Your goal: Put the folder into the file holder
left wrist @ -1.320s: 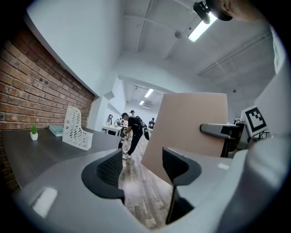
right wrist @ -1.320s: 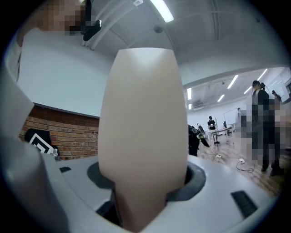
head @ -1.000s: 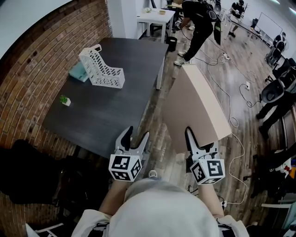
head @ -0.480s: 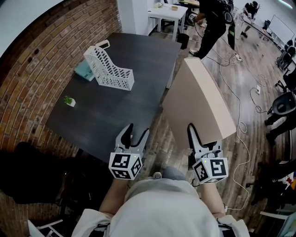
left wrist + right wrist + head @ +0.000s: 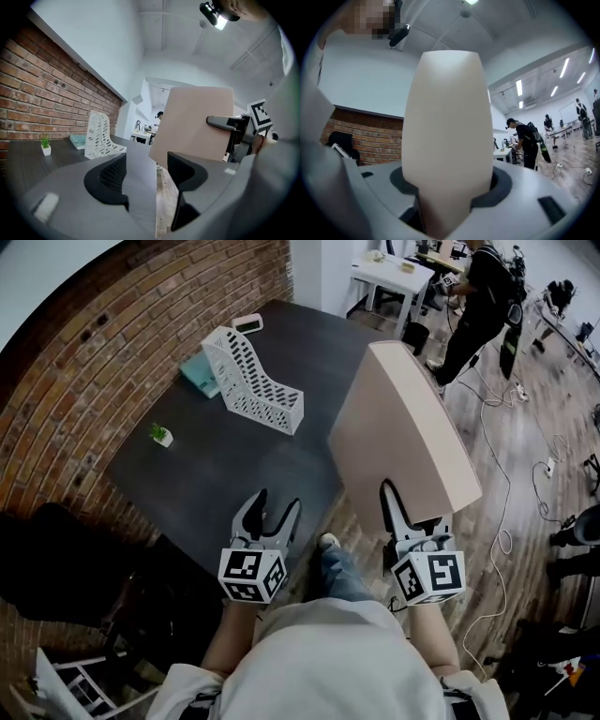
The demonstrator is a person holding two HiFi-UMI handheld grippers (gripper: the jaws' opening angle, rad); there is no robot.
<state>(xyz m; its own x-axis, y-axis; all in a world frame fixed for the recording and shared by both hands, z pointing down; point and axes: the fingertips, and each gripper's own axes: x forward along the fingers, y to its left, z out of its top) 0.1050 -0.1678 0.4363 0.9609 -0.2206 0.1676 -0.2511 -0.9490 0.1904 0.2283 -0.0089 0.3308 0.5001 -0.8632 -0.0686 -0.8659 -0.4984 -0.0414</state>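
- Off the near right corner of the dark grey table [image 5: 234, 474], above the wooden floor, the thick beige cardboard folder [image 5: 403, 427] stands upright in my right gripper [image 5: 405, 517]
- Its own view shows the jaws spread wide and clamped on the folder's lower edge, one on each face; the grip looks firm to me, though the folder towers over the jaws
- My left gripper [image 5: 275, 505] hangs over the table's near edge with its jaws apart and nothing between them; through the gap I see only tabletop and floor
- Across the table, near the brick wall, sits the white perforated plastic file holder [image 5: 253, 381], well apart from the folder
- Nothing seems to be in its slot; a teal book [image 5: 199, 374] lies just behind it, and a small green plant in a white pot [image 5: 160, 435] stands apart from it toward the wall
- Done, as I judge it: the folder is picked up and in the air, so I am at the carrying step, roughly midway
- Left to do: bring the folder across the table, line its thin edge up with the holder's open top, lower it in and let go
- The holder looks light, so my free left gripper could steady it if it slides as the folder goes in
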